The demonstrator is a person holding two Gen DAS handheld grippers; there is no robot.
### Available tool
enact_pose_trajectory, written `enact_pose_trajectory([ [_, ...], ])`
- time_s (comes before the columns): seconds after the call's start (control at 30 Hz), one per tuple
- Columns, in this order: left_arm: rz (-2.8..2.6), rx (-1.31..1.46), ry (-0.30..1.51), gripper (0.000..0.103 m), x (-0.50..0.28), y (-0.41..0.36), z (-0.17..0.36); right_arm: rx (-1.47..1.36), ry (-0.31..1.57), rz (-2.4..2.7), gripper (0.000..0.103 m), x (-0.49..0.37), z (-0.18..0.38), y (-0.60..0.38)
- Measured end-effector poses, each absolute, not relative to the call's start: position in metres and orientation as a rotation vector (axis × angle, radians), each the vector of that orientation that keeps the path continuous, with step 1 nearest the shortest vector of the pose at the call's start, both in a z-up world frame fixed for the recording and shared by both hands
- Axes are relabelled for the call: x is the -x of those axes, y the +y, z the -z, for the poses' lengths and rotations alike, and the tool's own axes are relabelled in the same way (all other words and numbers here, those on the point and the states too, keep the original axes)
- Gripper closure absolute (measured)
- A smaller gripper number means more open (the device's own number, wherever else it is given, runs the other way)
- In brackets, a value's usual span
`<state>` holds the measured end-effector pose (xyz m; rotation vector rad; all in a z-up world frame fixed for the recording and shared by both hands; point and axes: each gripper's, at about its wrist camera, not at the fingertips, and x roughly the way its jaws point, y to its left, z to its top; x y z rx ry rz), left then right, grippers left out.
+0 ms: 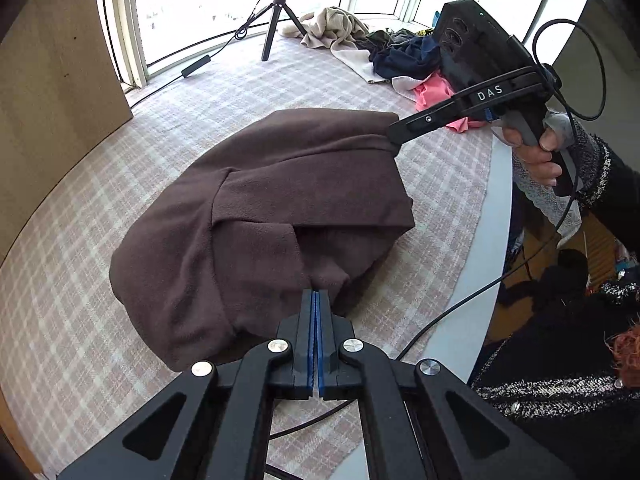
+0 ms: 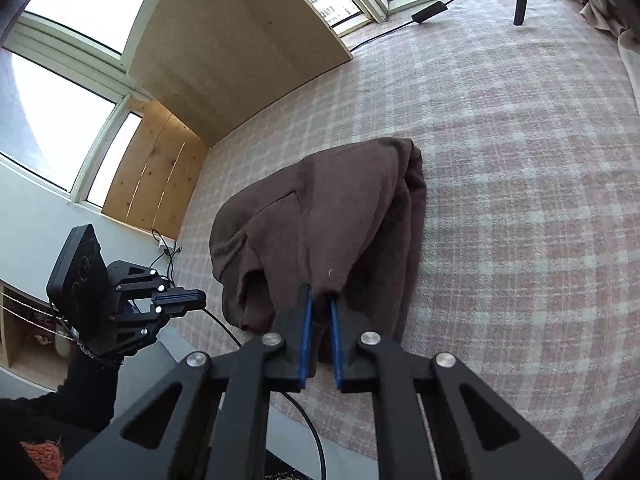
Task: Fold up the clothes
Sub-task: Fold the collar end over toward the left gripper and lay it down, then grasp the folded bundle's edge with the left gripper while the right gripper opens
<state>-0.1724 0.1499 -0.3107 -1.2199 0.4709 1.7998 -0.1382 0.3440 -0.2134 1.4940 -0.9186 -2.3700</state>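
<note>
Brown garment [image 1: 276, 216] lies folded on checked cloth [image 1: 120, 184], right tongs [image 2: 320, 300] pinching its edge, left tongs [image 1: 316, 294] closed empty

A plain dark brown fleece garment [image 1: 280, 208] is showing no pattern at all. The pink-and-white checked cloth [image 1: 224, 92] is covering the table in a woven plaid, edged by a pale grey rim [image 1: 486, 280]. Both black grippers, left [image 1: 316, 298] and right [image 2: 320, 300], are showing bright blue pads. The heap of clothes [image 1: 384, 52] is mixing beige, navy and coral pink. A person's black sleeve [image 1: 600, 160] is carrying speckled grey-white trim.
</note>
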Motion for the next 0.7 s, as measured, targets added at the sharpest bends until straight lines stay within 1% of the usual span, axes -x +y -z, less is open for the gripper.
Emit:
enact_pose_trajectory([
  [0.07, -1.788, 1.322, 0.522, 0.099, 0.173, 0.152, 0.341, -1.67, -0.857, 2.365, 0.091, 0.138, 0.236, 0.345],
  [0.1, -1.794, 1.374, 0.528, 0.1, 0.171, 0.152, 0.35, -1.759, -0.824, 2.359, 0.091, 0.139, 0.247, 0.345],
  [0.17, -1.824, 1.353, 0.451, 0.1, 0.167, 0.148, 0.341, -1.717, -0.879, 2.347, 0.089, 0.132, 0.245, 0.35],
  [0.2, -1.833, 1.303, 0.422, 0.091, 0.162, 0.149, 0.331, -1.686, -0.912, 2.341, 0.083, 0.129, 0.242, 0.353],
  [0.23, -1.838, 1.255, 0.43, 0.073, 0.157, 0.154, 0.323, -1.653, -0.917, 2.363, 0.064, 0.128, 0.236, 0.356],
  [0.27, -1.849, 1.208, 0.468, 0.063, 0.151, 0.162, 0.317, -1.619, -0.915, 2.39, 0.05, 0.127, 0.229, 0.359],
  [0.3, -1.844, 1.157, 0.507, 0.055, 0.146, 0.173, 0.314, -1.604, -0.905, 2.412, 0.048, 0.131, 0.224, 0.361],
  [0.4, -1.798, 1.056, 0.636, 0.055, 0.136, 0.211, 0.317, -1.569, -0.867, 2.462, 0.048, 0.144, 0.214, 0.366],
  [0.47, -1.773, 1.002, 0.76, 0.055, 0.132, 0.235, 0.334, -1.551, -0.843, 2.471, 0.048, 0.154, 0.212, 0.366],
  [0.5, -1.758, 1.001, 0.822, 0.056, 0.134, 0.243, 0.345, -1.558, -0.821, 2.478, 0.048, 0.16, 0.212, 0.363],
  [0.53, -1.732, 1.037, 0.858, 0.064, 0.138, 0.248, 0.358, -1.565, -0.798, 2.489, 0.048, 0.162, 0.212, 0.363],
  [0.57, -1.705, 1.074, 0.887, 0.085, 0.143, 0.252, 0.37, -1.572, -0.776, 2.501, 0.048, 0.164, 0.212, 0.363],
  [0.63, -1.683, 1.16, 0.804, 0.094, 0.156, 0.247, 0.372, -1.576, -0.723, 2.531, 0.048, 0.164, 0.211, 0.366],
  [0.67, -1.682, 1.181, 0.75, 0.096, 0.16, 0.243, 0.365, -1.564, -0.708, 2.548, 0.048, 0.164, 0.208, 0.369],
  [0.7, -1.69, 1.173, 0.737, 0.097, 0.159, 0.24, 0.357, -1.55, -0.697, 2.564, 0.048, 0.165, 0.205, 0.372],
])
